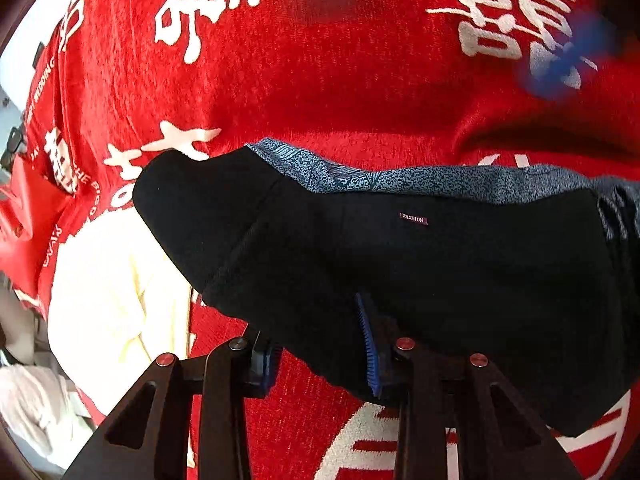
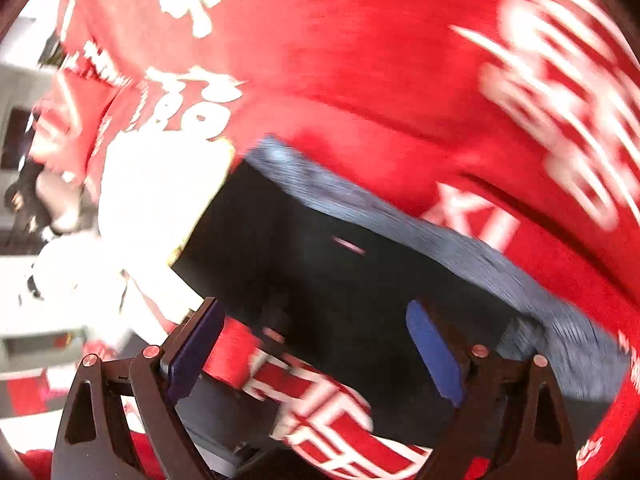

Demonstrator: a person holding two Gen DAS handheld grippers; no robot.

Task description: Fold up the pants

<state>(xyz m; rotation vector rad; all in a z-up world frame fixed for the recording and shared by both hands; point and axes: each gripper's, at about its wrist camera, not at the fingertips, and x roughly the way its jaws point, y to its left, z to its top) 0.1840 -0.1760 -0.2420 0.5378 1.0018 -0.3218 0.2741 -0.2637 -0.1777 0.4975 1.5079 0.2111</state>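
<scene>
Left wrist: left gripper (image 1: pixel 320 344) spread wide, black knit pants with grey patterned lining (image 1: pixel 400 264) draped over its right finger, nothing pinched.
Right wrist: right gripper (image 2: pixel 320 352) released, pants just ahead between fingers.
Risk: fabric slides off, fold lost.
View gap: only left shows FASHION tag (image 1: pixel 414 219); right blurred.

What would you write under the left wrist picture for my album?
Open left gripper reaching at folded black pants with a patterned blue waistband, lying on a red blanket with white characters.
</scene>
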